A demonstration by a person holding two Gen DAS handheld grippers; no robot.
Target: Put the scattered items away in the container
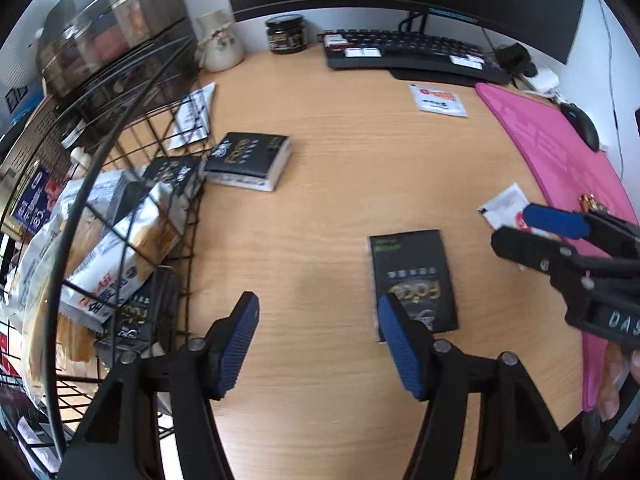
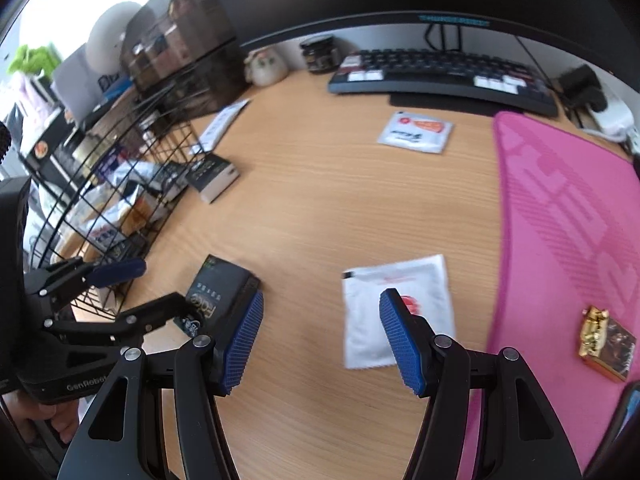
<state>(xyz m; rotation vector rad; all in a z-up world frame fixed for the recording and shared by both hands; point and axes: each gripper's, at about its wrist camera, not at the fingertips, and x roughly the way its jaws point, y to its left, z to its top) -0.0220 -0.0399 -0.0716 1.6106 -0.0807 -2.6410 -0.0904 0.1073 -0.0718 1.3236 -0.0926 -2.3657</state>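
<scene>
Both jaws stand apart and empty: the left gripper (image 1: 318,312) hovers by a black packet (image 1: 412,280), the right gripper (image 2: 322,308) over a white sachet (image 2: 398,310). Only the right wrist view shows a gold-wrapped sweet (image 2: 596,334) on the pink mat (image 2: 568,216). The wire basket (image 1: 132,184), part filled, stands at the wooden desk's (image 1: 352,168) left edge.

left gripper body (image 2: 86,387): "GenRobot", in white letters, low at the left edge of the right wrist view; the last letters are cut by a finger.
right gripper body (image 1: 622,320): "DAS" in white capitals, cut off at the frame edge.
black packet (image 1: 414,280): gold wording on the desk beside the wire basket (image 1: 120,160), too blurred to read.
white sachets: red print, not legible.
</scene>
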